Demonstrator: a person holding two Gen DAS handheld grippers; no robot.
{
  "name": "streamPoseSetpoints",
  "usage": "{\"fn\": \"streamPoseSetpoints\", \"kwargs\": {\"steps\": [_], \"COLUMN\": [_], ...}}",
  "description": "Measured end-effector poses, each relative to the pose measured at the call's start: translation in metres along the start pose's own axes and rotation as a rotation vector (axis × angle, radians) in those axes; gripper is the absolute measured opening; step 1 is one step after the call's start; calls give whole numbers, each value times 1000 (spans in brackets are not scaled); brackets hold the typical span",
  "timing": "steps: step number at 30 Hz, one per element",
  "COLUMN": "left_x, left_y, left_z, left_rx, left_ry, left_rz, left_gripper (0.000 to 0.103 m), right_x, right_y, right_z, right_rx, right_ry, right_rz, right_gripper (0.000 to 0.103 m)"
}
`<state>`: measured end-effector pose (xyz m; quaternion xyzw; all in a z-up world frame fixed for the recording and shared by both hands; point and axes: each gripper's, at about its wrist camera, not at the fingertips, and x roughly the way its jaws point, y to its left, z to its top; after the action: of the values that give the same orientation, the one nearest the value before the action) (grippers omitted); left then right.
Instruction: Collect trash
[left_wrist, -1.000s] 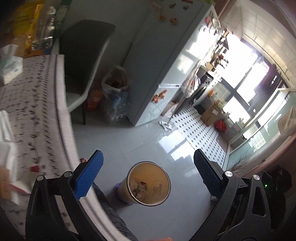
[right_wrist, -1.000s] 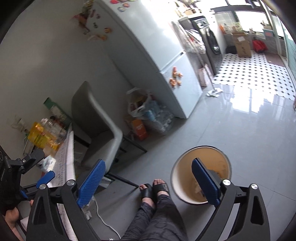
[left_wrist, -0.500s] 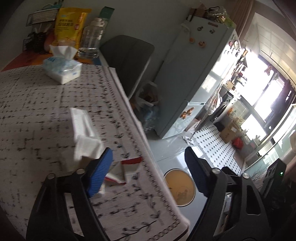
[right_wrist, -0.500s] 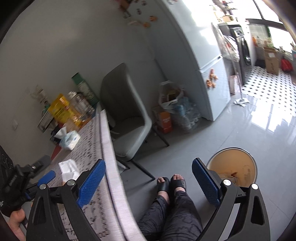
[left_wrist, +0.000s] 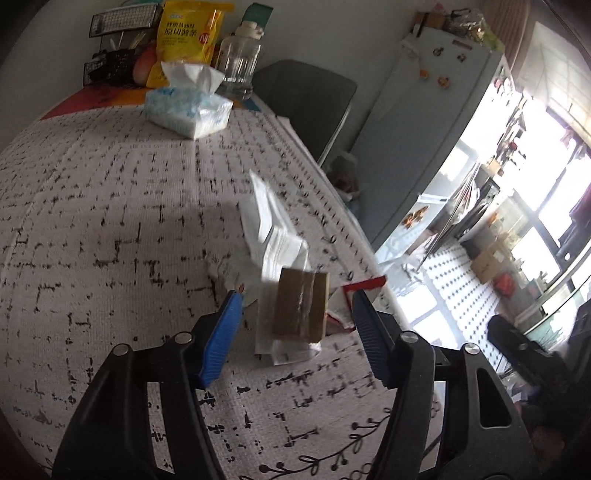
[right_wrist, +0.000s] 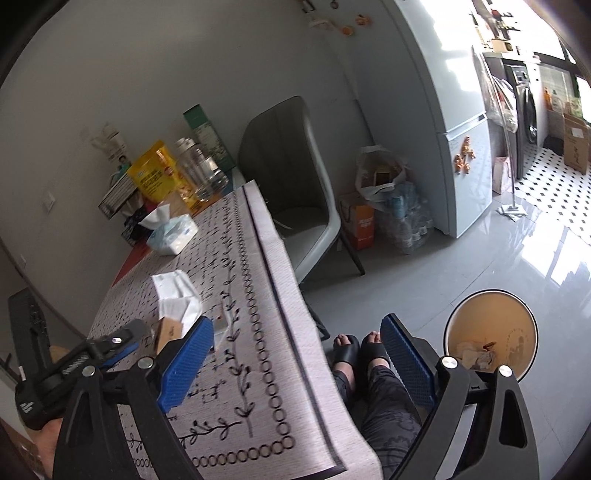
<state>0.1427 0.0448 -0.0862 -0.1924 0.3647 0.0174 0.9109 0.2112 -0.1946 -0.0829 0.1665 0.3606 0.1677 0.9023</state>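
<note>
Left wrist view: left gripper (left_wrist: 297, 308) spread wide over the brown cardboard scrap (left_wrist: 300, 304) on white papers, on the patterned worktop (left_wrist: 110, 221). Best to straddle it squarely, then close.

Right wrist view: right gripper (right_wrist: 295, 362) wide, empty; round tan bin (right_wrist: 491, 332) on the floor holds crumpled scraps.

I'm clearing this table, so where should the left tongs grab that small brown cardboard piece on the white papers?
Grip the brown cardboard piece across its two long side edges, coming in from the near end. It lies lengthwise between the open left tongs, on white papers, so closing probably catches its narrow width.
</note>
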Motion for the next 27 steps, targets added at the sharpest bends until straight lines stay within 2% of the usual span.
{"fn": "streamPoseSetpoints", "kwargs": {"steps": [2, 4, 14, 17, 22, 27], "left_x": [7, 10, -31, -45, -58, -56], "left_y": [1, 1, 27, 40, 68, 91], "left_z": [-3, -6, 11, 16, 23, 23], "left_rx": [0, 3, -32, -50, -71, -115], "left_ry": [23, 37, -51, -78, -93, -84], "left_rz": [4, 9, -32, -38, -17, 10], "left_gripper": [42, 33, 32, 32, 33, 32], "right_x": [0, 1, 13, 22, 39, 63], "right_y": [4, 6, 19, 29, 50, 70], "right_z": [0, -1, 4, 4, 1, -4], "right_rx": [-8, -13, -34, -47, -82, -118], "right_ry": [3, 6, 18, 35, 78, 132], "right_rz": [3, 4, 28, 48, 91, 118], "right_gripper": [90, 90, 90, 87, 76, 65]}}
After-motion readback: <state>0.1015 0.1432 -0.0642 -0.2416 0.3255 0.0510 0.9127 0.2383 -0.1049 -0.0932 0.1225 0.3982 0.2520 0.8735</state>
